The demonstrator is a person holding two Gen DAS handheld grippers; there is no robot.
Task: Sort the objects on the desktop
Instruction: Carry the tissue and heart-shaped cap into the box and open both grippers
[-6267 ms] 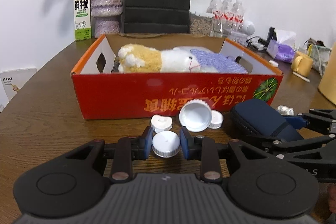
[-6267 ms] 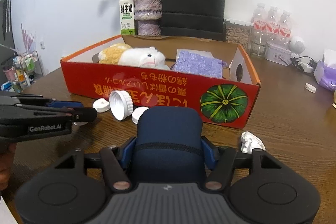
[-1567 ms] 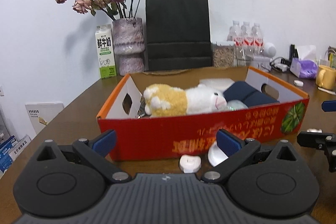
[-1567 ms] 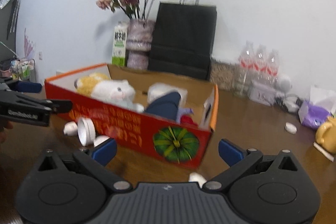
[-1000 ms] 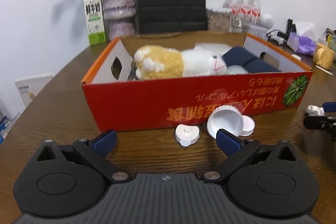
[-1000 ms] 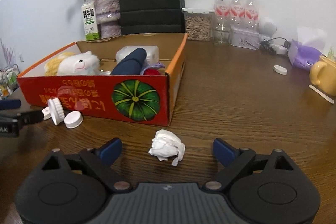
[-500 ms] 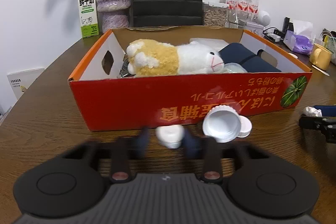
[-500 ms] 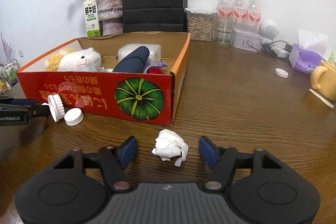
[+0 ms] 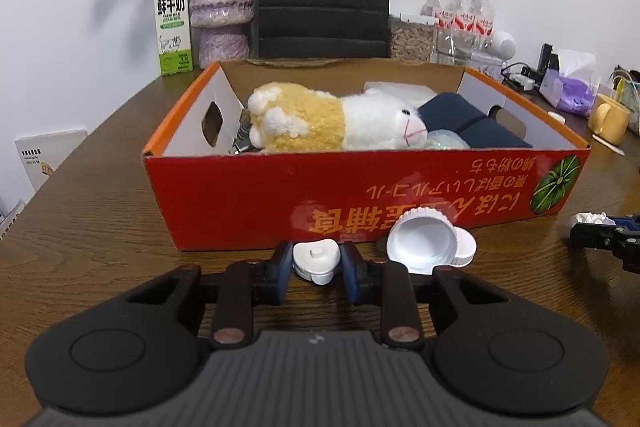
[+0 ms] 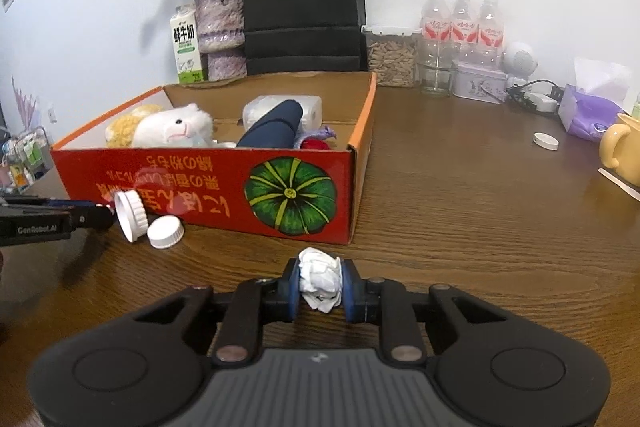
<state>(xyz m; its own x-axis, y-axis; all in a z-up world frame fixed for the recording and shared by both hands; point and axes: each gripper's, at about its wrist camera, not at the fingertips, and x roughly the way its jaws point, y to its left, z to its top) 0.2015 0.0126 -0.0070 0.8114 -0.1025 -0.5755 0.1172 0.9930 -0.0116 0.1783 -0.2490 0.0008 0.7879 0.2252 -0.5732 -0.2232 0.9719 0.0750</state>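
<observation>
Resting on the wooden table [image 9: 100,227], a small white lid [image 9: 316,261] sits pinched between the narrowed jaws of the left gripper [image 9: 315,269], which tilts downward toward the red box [image 9: 360,187] at 12 o'clock. The right gripper [image 10: 320,285], tilted likewise, is closing on crumpled white paper [image 10: 321,277], its pads touching both sides.

Left gripper [image 9: 316,264] clamped — right gripper [image 10: 320,285] fingers closing
</observation>
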